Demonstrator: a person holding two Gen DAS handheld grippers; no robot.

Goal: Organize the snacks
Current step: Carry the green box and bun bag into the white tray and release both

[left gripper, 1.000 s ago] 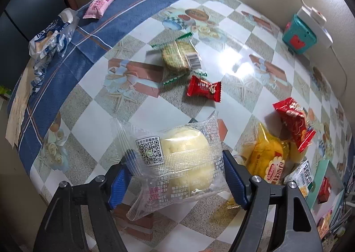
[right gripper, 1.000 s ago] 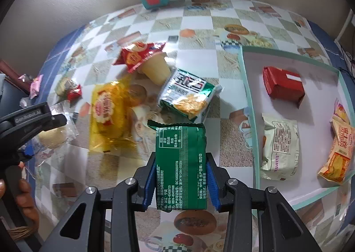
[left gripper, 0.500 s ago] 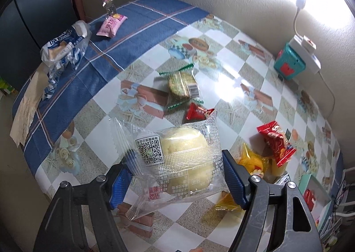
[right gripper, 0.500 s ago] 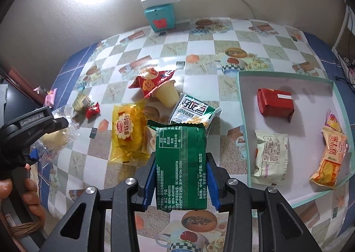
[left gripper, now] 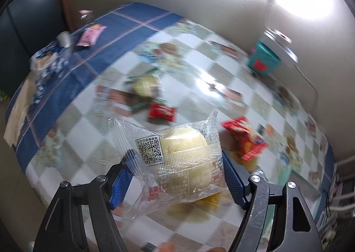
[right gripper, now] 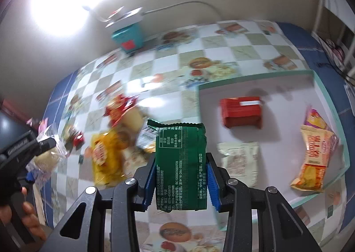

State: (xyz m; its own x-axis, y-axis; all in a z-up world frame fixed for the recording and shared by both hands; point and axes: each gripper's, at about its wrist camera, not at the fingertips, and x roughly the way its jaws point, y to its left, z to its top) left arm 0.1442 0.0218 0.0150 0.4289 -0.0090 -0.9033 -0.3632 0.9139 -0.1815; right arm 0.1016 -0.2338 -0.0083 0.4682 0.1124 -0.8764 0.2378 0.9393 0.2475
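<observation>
The tablecloth (right gripper: 224,56) is checked in white and grey-beige squares with printed food pictures, bordered in dark blue with thin pale stripes. The tray (right gripper: 319,87) has a white floor and a mint-green rim. In it lie a red box (right gripper: 241,114), a cream packet (right gripper: 240,163) and an orange-and-yellow bag (right gripper: 312,158). A dark green packet (right gripper: 180,163) with white print sits between blue finger pads (right gripper: 210,179) on black arms. A clear wrapper with a black QR code holds a pale yellow bun (left gripper: 184,158). A red candy (left gripper: 161,111), a pink sachet (left gripper: 91,34) and a teal box (left gripper: 261,63) with a red patch also show.
</observation>
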